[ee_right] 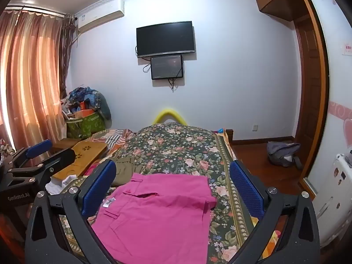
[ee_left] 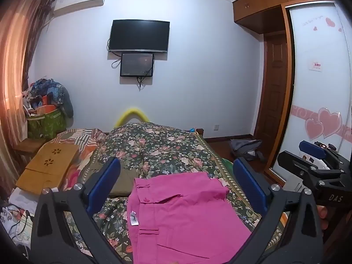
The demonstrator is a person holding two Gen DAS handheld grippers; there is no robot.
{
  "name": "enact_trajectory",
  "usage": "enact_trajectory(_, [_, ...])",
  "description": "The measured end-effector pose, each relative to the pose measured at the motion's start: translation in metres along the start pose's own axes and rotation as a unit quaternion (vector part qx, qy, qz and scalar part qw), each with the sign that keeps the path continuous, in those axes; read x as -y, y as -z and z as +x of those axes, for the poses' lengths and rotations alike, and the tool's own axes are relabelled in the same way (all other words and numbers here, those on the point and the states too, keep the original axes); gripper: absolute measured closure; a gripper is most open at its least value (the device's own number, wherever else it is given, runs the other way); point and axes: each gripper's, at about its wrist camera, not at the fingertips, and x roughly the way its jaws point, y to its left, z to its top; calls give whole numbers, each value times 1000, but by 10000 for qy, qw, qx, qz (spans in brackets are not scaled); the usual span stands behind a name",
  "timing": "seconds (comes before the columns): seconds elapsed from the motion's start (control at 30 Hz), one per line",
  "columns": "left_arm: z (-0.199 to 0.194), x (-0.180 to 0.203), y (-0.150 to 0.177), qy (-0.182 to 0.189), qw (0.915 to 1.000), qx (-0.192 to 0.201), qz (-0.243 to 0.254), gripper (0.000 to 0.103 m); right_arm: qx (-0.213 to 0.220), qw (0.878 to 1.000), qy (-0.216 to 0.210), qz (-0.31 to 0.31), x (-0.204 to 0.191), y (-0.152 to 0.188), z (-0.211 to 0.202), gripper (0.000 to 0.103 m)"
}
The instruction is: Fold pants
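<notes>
Pink pants [ee_left: 182, 215] lie folded flat on the floral bedspread [ee_left: 158, 145], waistband to the left with a white label. They also show in the right wrist view [ee_right: 154, 215]. My left gripper [ee_left: 176, 182] is open and empty, held above the pants, its blue pads wide apart. My right gripper [ee_right: 171, 184] is open and empty too, above the same pants. The right gripper shows at the right edge of the left wrist view [ee_left: 312, 160]; the left gripper shows at the left edge of the right wrist view [ee_right: 41, 154].
An olive garment [ee_right: 125, 171] lies just beyond the pants on the bed. A wooden lap tray [ee_left: 48, 165] sits at the bed's left. A grey bag [ee_right: 282, 153] lies on the floor at right. A wardrobe [ee_left: 319, 88] stands to the right.
</notes>
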Motion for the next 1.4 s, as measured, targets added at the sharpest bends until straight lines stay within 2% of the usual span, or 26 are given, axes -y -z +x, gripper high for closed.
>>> enact_trajectory(0.13, [3,1,0,16,9999,-112,27,0,17,10000,13,-19,-1,1,0,0])
enact_trajectory(0.43, [6,-4,9,7,10000,-82,10,0,-6,10000,14,-53,-2,1,1,0])
enact_trajectory(1.4, [5,-4,5,0,9999,-116,20,0,-55,10000,9,-30,-2,5,6,0])
